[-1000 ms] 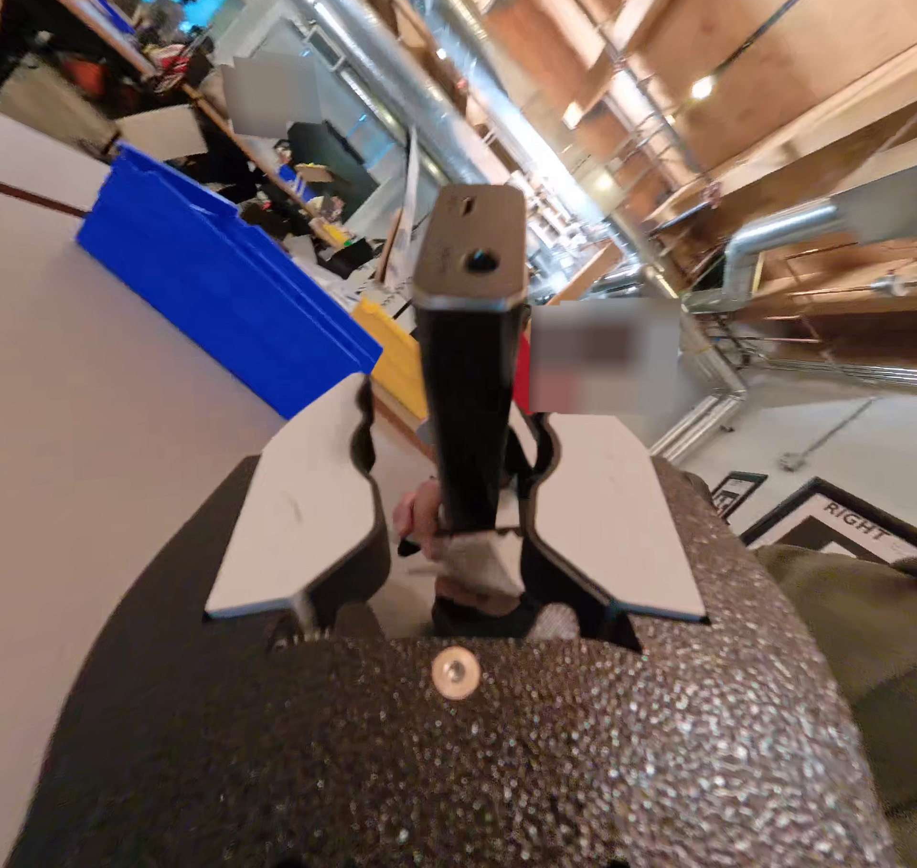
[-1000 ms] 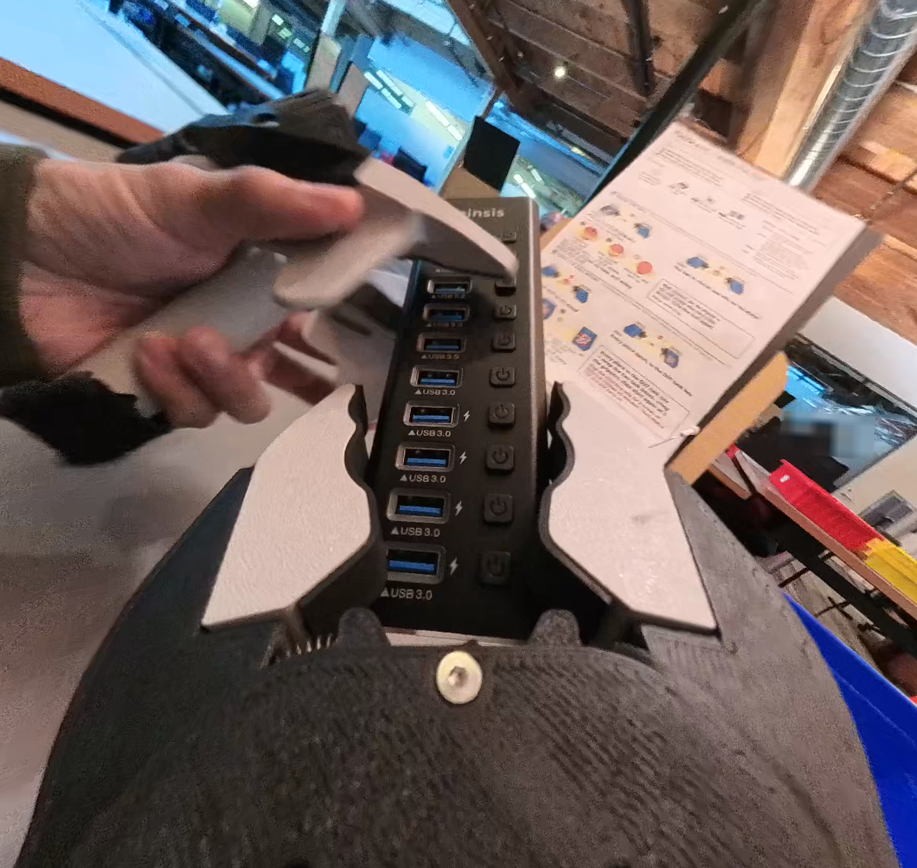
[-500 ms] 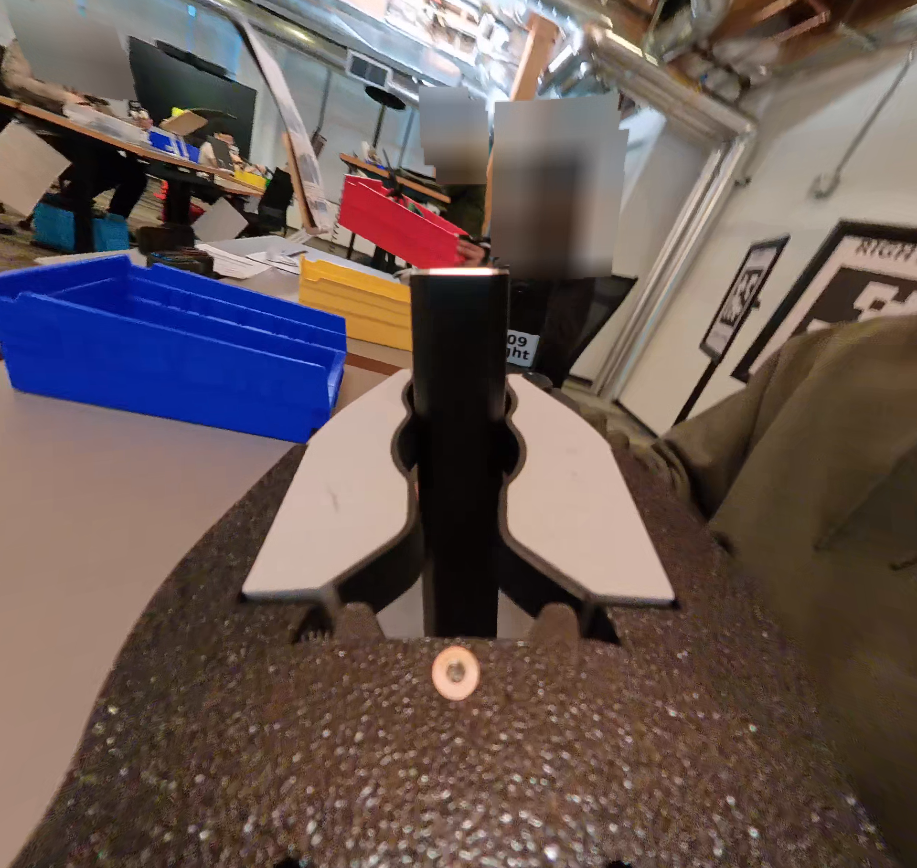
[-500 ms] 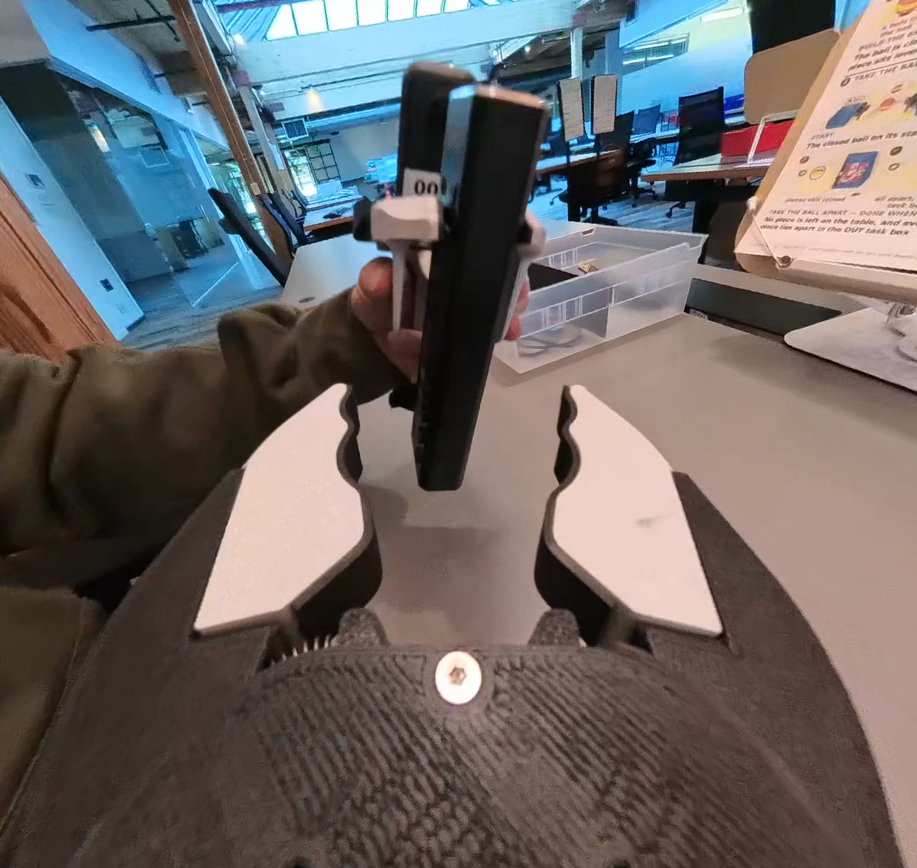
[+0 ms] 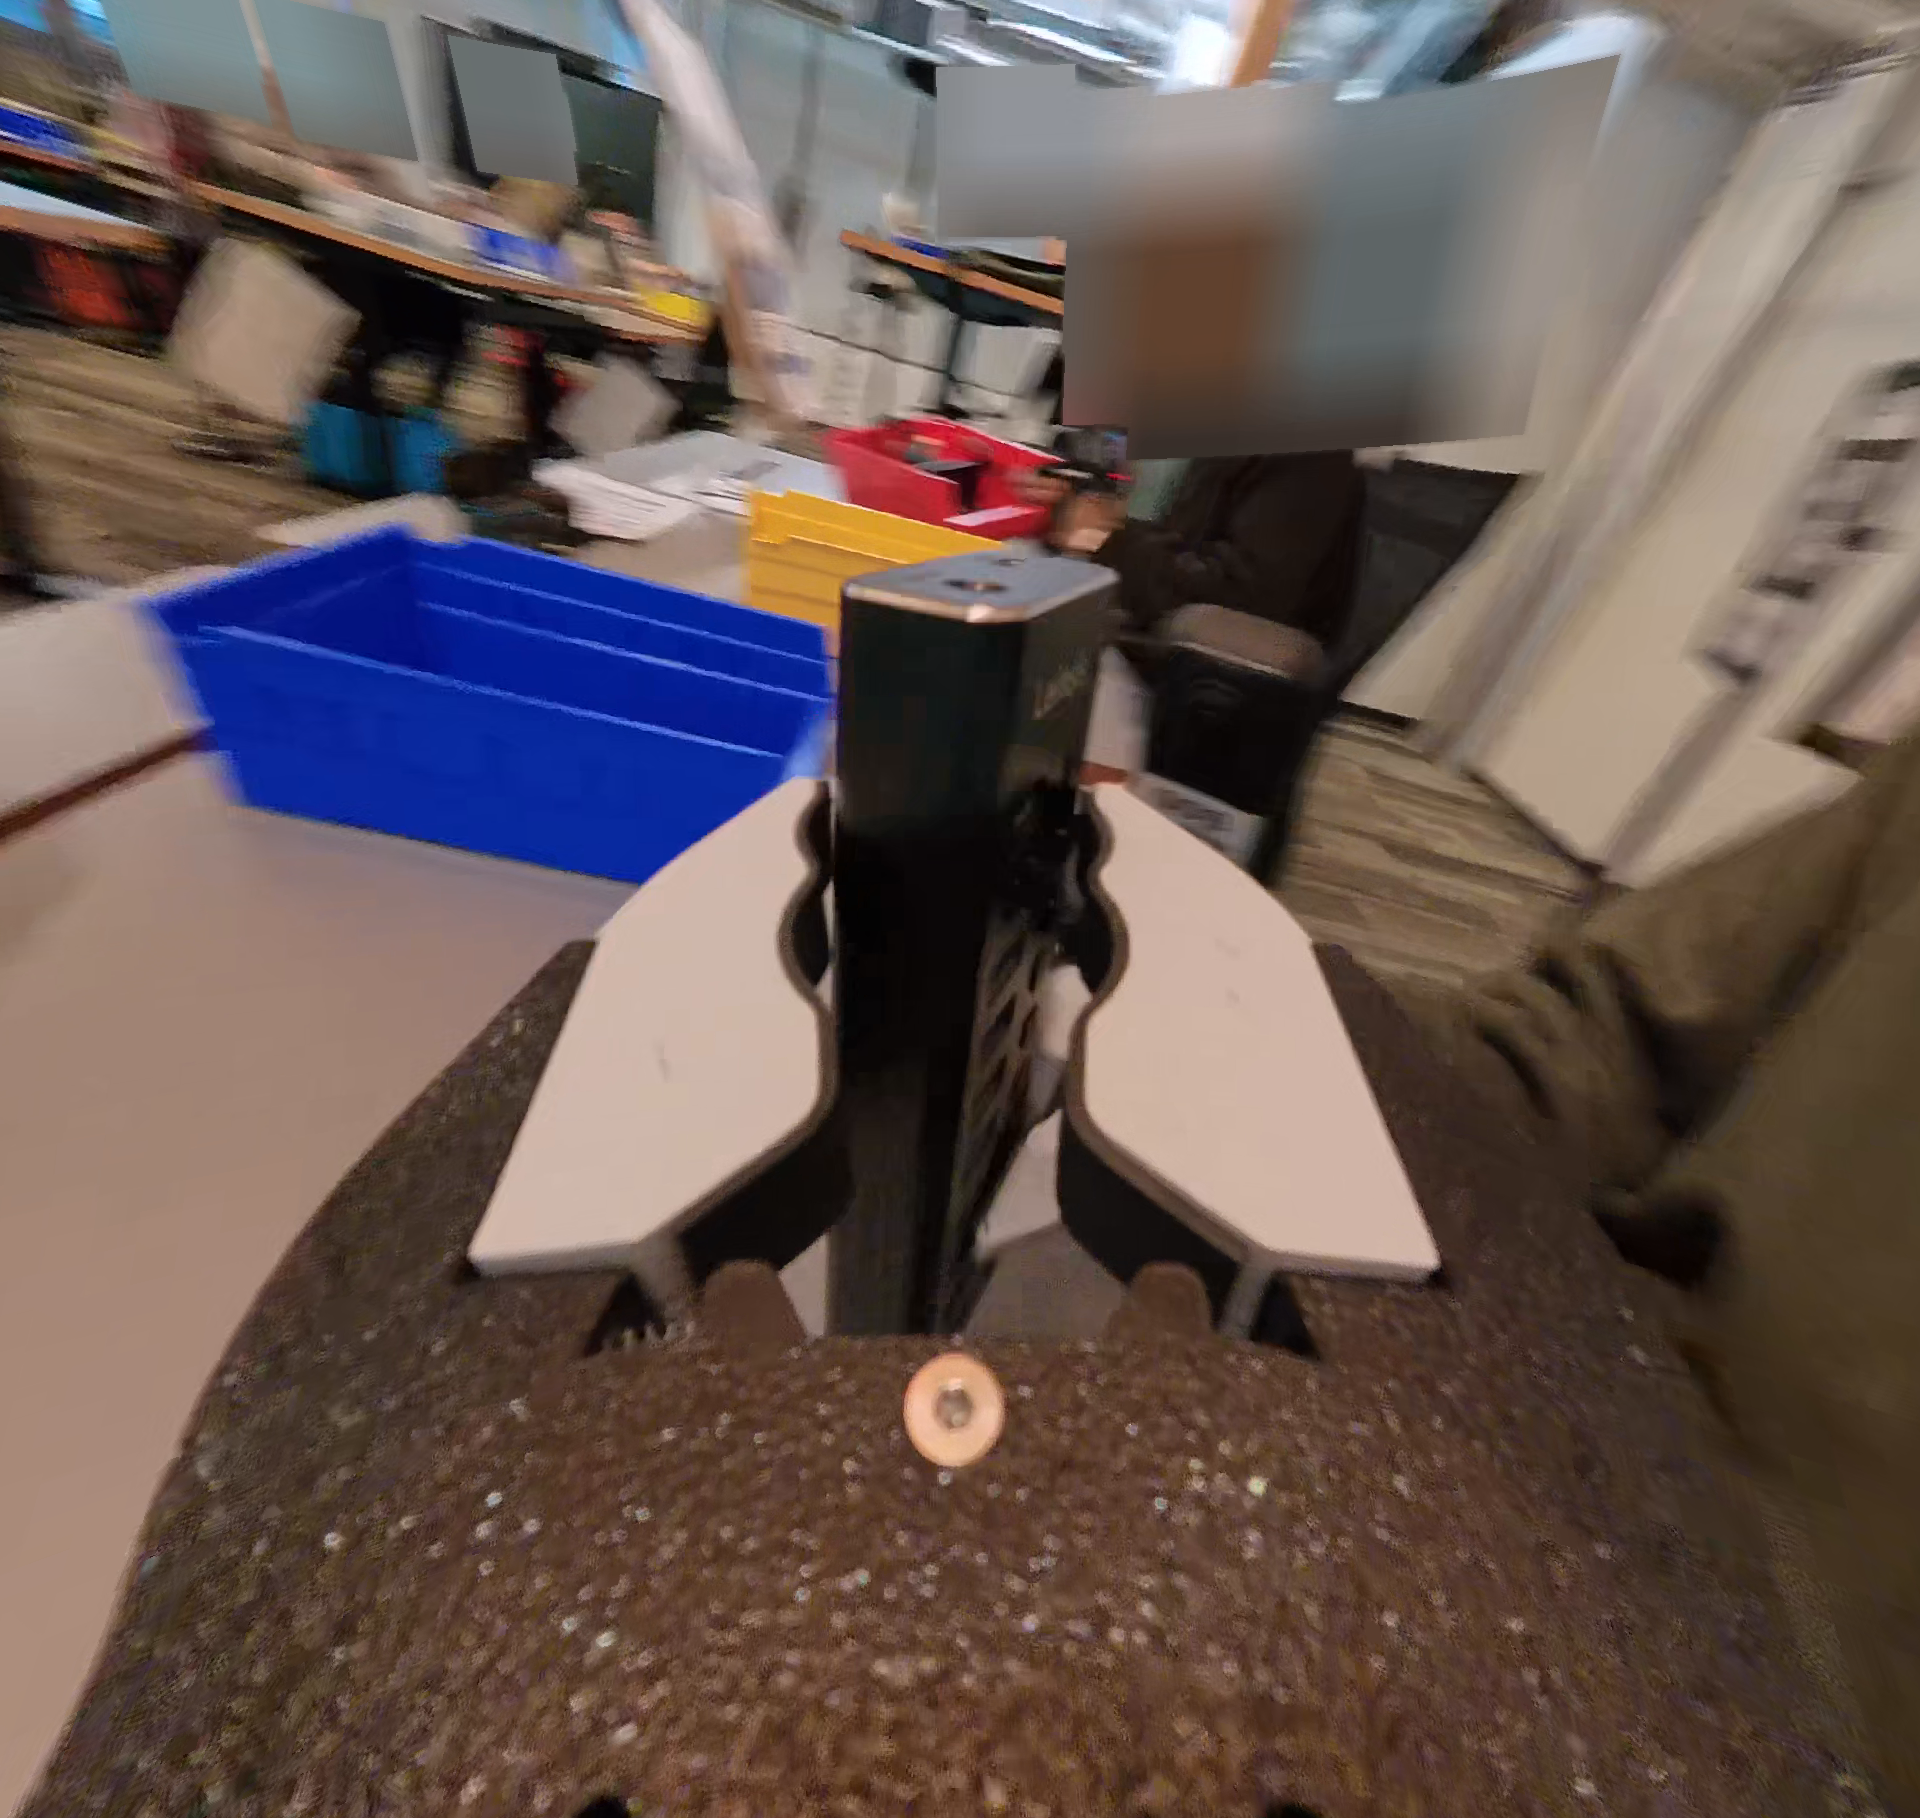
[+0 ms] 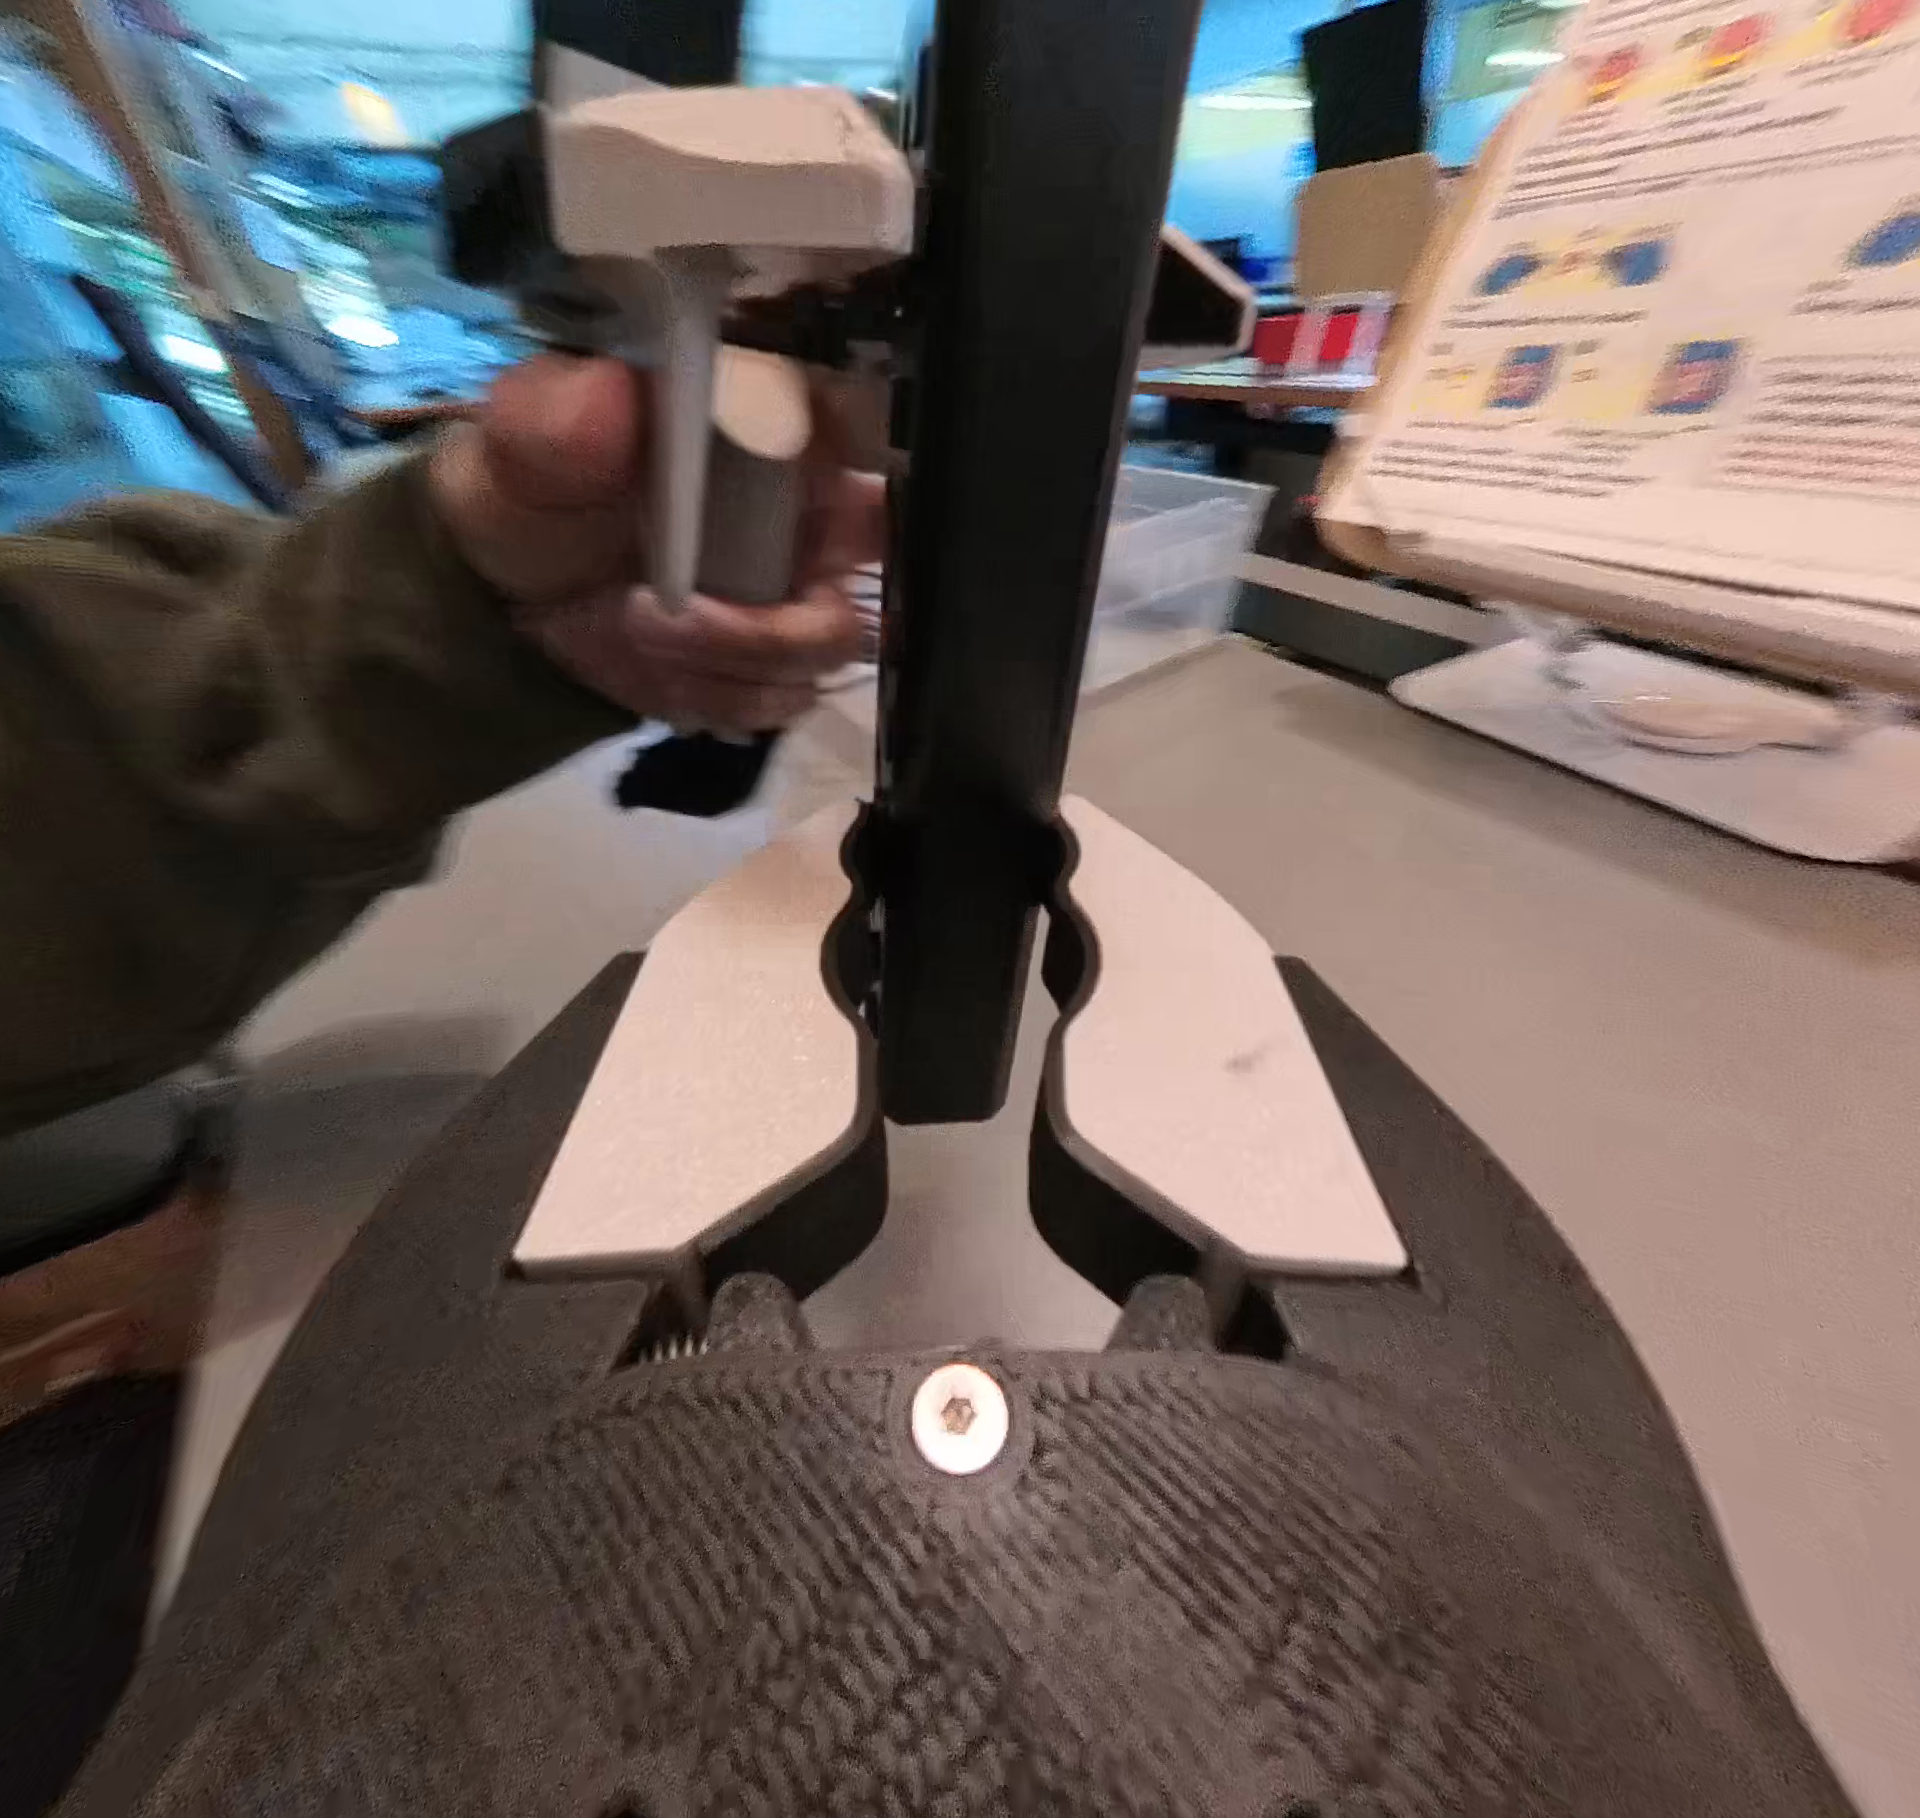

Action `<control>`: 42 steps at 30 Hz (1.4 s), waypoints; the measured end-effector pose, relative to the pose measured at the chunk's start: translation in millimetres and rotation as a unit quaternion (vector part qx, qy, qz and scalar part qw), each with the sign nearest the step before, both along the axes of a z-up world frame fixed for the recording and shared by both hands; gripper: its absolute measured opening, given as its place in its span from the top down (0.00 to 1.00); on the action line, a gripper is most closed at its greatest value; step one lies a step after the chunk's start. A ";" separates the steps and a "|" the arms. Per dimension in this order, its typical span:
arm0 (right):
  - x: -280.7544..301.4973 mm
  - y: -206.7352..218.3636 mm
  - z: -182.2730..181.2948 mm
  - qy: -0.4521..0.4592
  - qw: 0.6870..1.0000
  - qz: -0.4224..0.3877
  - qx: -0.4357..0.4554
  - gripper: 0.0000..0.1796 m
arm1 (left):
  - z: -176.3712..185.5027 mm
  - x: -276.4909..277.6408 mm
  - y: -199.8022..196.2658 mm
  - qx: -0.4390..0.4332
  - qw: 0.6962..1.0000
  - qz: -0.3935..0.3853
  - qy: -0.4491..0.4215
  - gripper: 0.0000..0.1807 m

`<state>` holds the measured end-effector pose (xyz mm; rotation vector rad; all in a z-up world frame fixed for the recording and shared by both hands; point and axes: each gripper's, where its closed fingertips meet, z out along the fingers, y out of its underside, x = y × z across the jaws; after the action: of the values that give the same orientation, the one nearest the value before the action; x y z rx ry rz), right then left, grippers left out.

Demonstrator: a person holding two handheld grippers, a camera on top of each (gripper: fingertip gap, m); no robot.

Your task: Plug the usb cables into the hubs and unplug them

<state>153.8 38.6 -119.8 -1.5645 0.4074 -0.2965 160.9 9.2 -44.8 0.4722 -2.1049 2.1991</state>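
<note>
A long black USB hub (image 5: 935, 688) stands upright between the fingers of my left gripper (image 5: 951, 807), which is shut on it. In the right wrist view the same hub (image 6: 1029, 418) rises past the top edge. My right gripper (image 6: 956, 833) is shut on its lower end. Higher up in that view, the left gripper's white fingers (image 6: 727, 179) clamp the hub from both sides, held by a hand (image 6: 644, 542) in an olive sleeve. No USB cable is in view. The view is motion-blurred.
A blue bin (image 5: 468, 719) sits on the grey table (image 5: 208, 1041), with a yellow bin (image 5: 831, 553) and a red bin (image 5: 925, 469) behind it. An instruction sheet on a stand (image 6: 1662, 262) and a clear bin (image 6: 1174, 542) stand at the back right. About 8 cm separates my left fingertips from my right.
A second ago my right gripper held the hub. It let go as my left gripper took it, and has now shut on the hub's lower end. Both grippers hold the hub.
</note>
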 end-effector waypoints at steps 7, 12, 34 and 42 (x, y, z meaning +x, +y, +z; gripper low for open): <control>32.4 -23.6 -5.5 -0.105 0.971 -0.186 -0.107 0.84 | -17.5 25.6 9.8 0.103 0.958 0.265 -0.027 0.61; 26.0 -15.3 -8.3 -0.165 0.954 -0.197 -0.156 0.84 | -30.7 42.0 9.0 0.040 0.958 0.272 0.086 0.62; -24.3 30.2 -16.7 0.049 0.972 0.225 -0.037 0.55 | -36.0 -17.6 -28.6 0.148 0.987 -0.020 -0.053 0.62; -10.5 35.6 -25.5 0.036 0.971 0.234 -0.032 0.58 | -26.6 8.5 -13.8 0.170 0.980 0.082 -0.065 0.58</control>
<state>143.4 74.2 -145.4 -1.6867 0.0754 0.1147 169.4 -4.6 -71.5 0.5535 -2.6175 2.0009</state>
